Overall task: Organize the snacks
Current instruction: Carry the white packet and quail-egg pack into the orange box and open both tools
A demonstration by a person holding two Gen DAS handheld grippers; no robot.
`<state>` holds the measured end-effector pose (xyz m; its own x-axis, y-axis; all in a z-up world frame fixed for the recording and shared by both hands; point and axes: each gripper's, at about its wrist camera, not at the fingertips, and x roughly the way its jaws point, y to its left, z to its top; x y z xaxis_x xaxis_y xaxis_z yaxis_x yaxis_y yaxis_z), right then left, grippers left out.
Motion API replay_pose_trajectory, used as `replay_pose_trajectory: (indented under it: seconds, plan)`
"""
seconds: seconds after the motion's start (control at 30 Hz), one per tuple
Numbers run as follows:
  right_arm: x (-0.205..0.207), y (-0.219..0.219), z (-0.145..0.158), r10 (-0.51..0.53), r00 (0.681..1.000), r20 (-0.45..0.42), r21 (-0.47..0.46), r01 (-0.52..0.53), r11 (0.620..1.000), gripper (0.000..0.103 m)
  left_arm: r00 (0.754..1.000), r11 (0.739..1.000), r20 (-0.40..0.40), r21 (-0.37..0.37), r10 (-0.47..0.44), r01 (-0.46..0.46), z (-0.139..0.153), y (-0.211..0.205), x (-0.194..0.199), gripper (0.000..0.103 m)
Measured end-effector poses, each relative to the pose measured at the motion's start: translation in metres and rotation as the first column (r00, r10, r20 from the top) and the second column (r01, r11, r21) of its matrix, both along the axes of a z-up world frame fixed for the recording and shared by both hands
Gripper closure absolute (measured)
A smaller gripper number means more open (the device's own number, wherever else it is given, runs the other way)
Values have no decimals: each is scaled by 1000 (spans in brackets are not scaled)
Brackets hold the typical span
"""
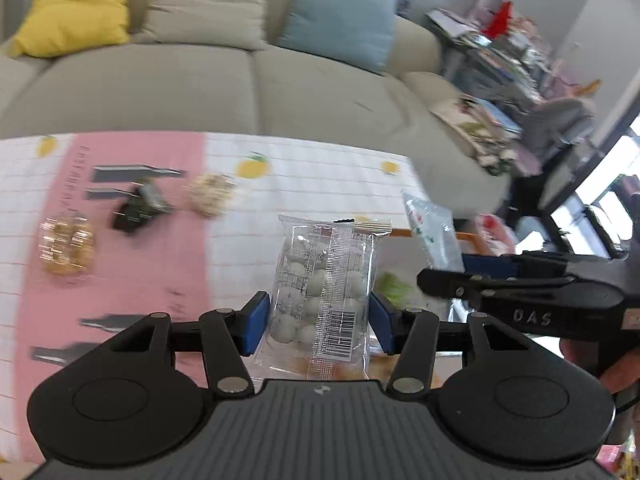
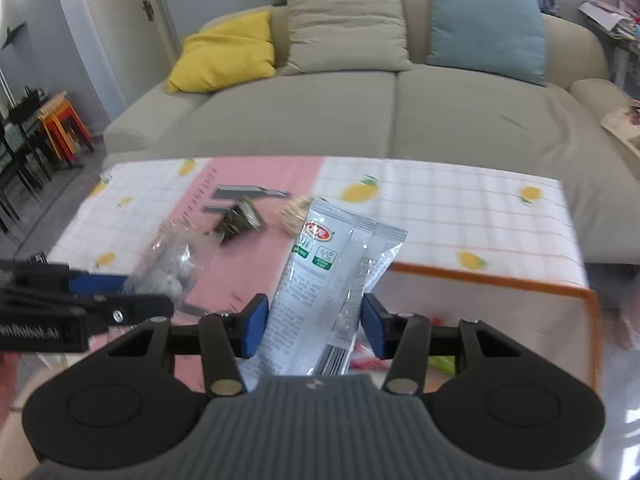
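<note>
Above the table (image 2: 460,216), the left gripper (image 1: 319,322) clamped a candy bag (image 1: 326,288) and the right gripper (image 2: 315,326) a sachet (image 2: 320,276), both apparently mid-carry, needing placement next.

Left hand-held gripper (image 1: 319,322) and right hand-held gripper (image 2: 314,326) are raised side by side, each with jaws clamped on a packet.

Ahead of the left gripper (image 1: 318,322), its clear packet (image 1: 326,288) fills the gap between the pads. The right gripper (image 1: 516,292) crowds its right side, close by. Forward and left, three snacks lie in the way: a golden pack (image 1: 66,244), a dark wrapper (image 1: 140,208), a pale cake (image 1: 210,194). Bare cloth (image 1: 304,176) lies straight ahead (the widest lane), the sofa (image 1: 224,84) beyond it.
</note>
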<state>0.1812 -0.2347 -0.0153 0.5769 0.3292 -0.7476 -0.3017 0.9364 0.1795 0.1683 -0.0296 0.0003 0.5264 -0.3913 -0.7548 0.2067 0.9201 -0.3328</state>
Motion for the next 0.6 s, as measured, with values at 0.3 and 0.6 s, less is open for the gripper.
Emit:
replay_pose_trajectory:
  seconds: [0.3,0.6]
  plan:
    - [-30,-84,-6,-38,998,-58,-151,29,988,53,987,989,-112,-108,-114,101,-24,-90,15,42]
    - [0,-129,-58,2,981,-192,-266,-54,962,53,973,991,-192,-59,-129,120,-77,-161,35,42]
